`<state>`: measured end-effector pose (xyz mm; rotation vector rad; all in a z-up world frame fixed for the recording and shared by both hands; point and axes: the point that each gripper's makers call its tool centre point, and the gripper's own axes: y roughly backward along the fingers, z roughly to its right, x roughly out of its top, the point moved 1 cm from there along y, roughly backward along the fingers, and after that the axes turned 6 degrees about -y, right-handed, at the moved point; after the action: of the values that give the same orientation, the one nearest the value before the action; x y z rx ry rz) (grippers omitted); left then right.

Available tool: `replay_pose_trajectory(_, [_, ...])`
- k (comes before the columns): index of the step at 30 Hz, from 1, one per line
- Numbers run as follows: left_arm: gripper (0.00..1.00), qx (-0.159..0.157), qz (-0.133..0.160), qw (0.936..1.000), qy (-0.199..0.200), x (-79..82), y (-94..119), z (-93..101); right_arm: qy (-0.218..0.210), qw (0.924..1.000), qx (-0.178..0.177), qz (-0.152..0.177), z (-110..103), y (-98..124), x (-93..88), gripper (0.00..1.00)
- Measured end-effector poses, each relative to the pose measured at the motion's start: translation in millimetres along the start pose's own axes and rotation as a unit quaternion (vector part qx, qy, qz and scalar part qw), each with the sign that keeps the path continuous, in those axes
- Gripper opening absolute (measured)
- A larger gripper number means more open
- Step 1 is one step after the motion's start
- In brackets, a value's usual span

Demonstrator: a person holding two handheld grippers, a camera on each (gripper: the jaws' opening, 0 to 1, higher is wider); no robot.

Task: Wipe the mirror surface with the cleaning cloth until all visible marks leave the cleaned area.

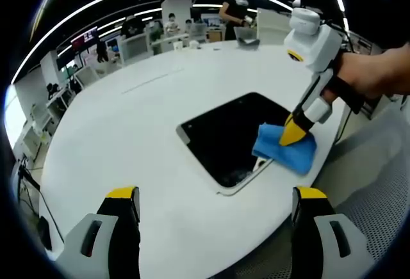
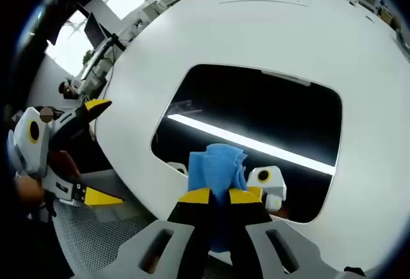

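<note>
Blue cloth (image 2: 218,164) pinched in right gripper (image 2: 220,196), pressed on mirror (image 2: 256,109) near edge. Left gripper (image 1: 214,205) off mirror, jaws apart, empty. Wiping underway; next: sweep cloth across rest of glass.

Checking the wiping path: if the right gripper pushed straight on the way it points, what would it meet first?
Most likely the mirror. The right gripper is shut on the cloth, which already lies at the glass near its edge, so the cloth would press on the mirror first.
</note>
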<state>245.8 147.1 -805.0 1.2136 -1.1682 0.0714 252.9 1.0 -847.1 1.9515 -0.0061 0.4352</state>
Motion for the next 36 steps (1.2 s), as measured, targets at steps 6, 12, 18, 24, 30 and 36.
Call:
replay_pose_trajectory(6, [0.99, 0.0, -0.001, 1.0, 0.0, -0.4, 0, -0.2, -0.002, 1.0, 0.0, -0.002, 0, 0, 0.2, 0.03])
replay_pose_trajectory(12, [0.99, -0.001, -0.001, 1.0, -0.001, -0.7, -1, 0.1, -0.005, 1.0, -0.001, -0.003, 1, 0, 1.0, 0.03])
replay_pose_trajectory(18, [0.99, -0.001, -0.002, 1.0, -0.001, -0.9, -1, 0.3, -0.009, 0.9999, -0.005, -0.004, 1, 0, 2.4, 0.03])
replay_pose_trajectory(24, [0.99, -0.001, -0.002, 1.0, -0.001, -0.7, -1, 0.3, -0.011, 0.9999, -0.008, -0.003, 3, -1, 6.4, 0.03])
replay_pose_trajectory(30, [0.99, 0.0, -0.002, 1.0, 0.0, -0.6, 0, 0.0, -0.013, 0.9999, -0.01, -0.003, 6, -3, 14.0, 0.03])
replay_pose_trajectory(36, [0.99, 0.001, -0.002, 1.0, 0.001, -0.8, 0, -0.4, -0.012, 0.9998, -0.014, -0.002, 9, -5, 22.1, 0.03])
